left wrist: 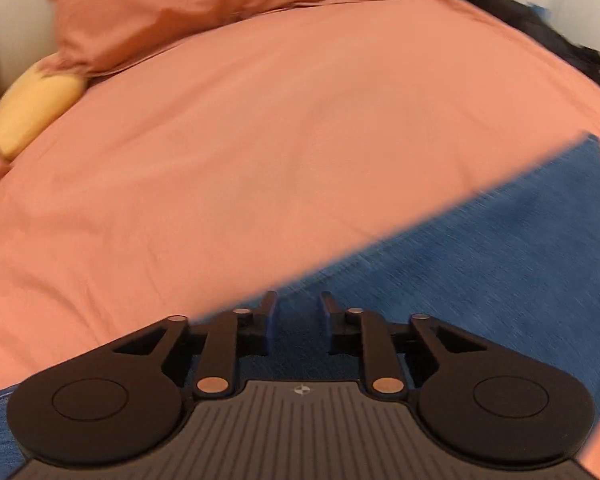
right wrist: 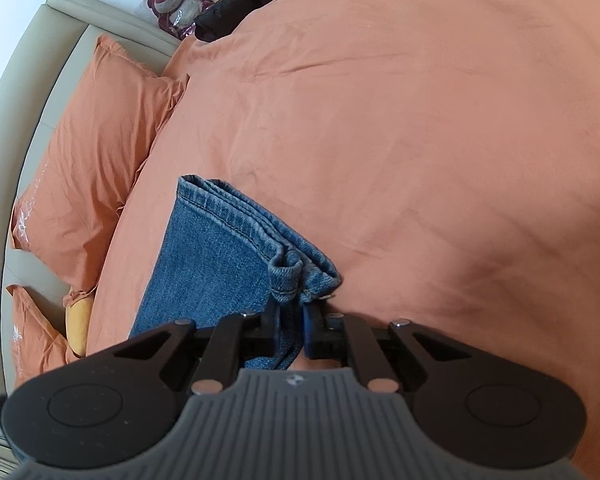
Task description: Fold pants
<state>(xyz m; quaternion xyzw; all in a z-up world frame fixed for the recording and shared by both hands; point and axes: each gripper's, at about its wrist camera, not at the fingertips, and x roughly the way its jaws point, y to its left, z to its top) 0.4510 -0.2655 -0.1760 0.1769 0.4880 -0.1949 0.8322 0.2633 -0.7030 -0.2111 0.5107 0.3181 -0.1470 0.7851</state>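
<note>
Right gripper point(right wrist: 290, 326) pinching jeans point(right wrist: 216, 256) hem; left gripper point(left wrist: 298, 320) spread above jeans. Risk: stacked layers slipping apart.

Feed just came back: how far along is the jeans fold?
Done: the jeans lie with the hems stacked. In hand: the right gripper is shut on the hem corner; the left gripper is over the denim with a gap between its fingers. Left: carrying the hems over for the cross fold.

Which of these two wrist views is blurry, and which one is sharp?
Left wrist view: smeared by motion, the jeans and yellow pillow streaked, only the left gripper crisp. Right wrist view: sharp, hem stitching clear on the jeans, fisheye bending the headboard.
</note>
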